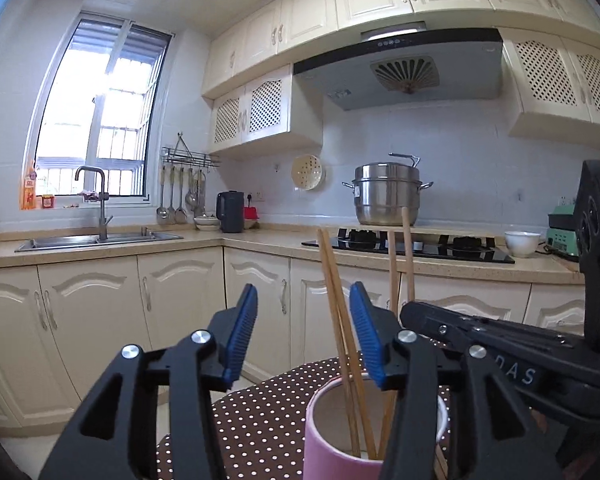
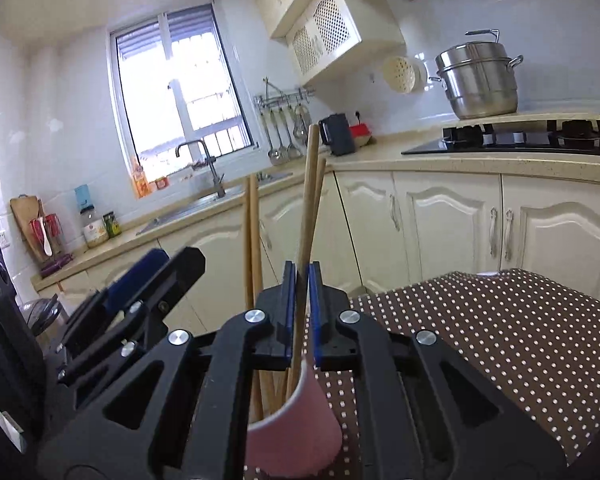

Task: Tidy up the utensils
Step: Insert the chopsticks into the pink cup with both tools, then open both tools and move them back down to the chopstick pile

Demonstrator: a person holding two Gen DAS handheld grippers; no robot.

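Where the lower edge of both views cuts it off, the pink cup (image 1: 340, 436) shows only its rim and upper wall; its base and its contact with the dotted cloth (image 1: 256, 412) are hidden behind the black linkages. The chopsticks (image 1: 334, 300) stand inside the cup, tips out of sight at the bottom, upper ends leaning apart in two loose pairs.

Left hand-held gripper (image 1: 304, 332): blue pads spread wide, nothing between them in contact. The cup sits just below and slightly right of its fingers; one chopstick pair rises through the gap near the right pad, and whether it touches that pad cannot be told.

Right hand-held gripper (image 2: 302, 312): pads drawn close together, pinching a single chopstick (image 2: 306, 208) that runs up between them from the cup, tilted slightly. A second stick lies just behind it; whether it is also clamped cannot be told. Two more sticks stand to the left, outside the pads. The cup lies directly beneath the fingers.

Writing: white letters "DAS" on the right gripper's body as seen from the left wrist view, the start of the word cut off. Labels on the jars by the sink (image 2: 204, 204) and on the steamer pot (image 1: 386, 196) are too small to read.
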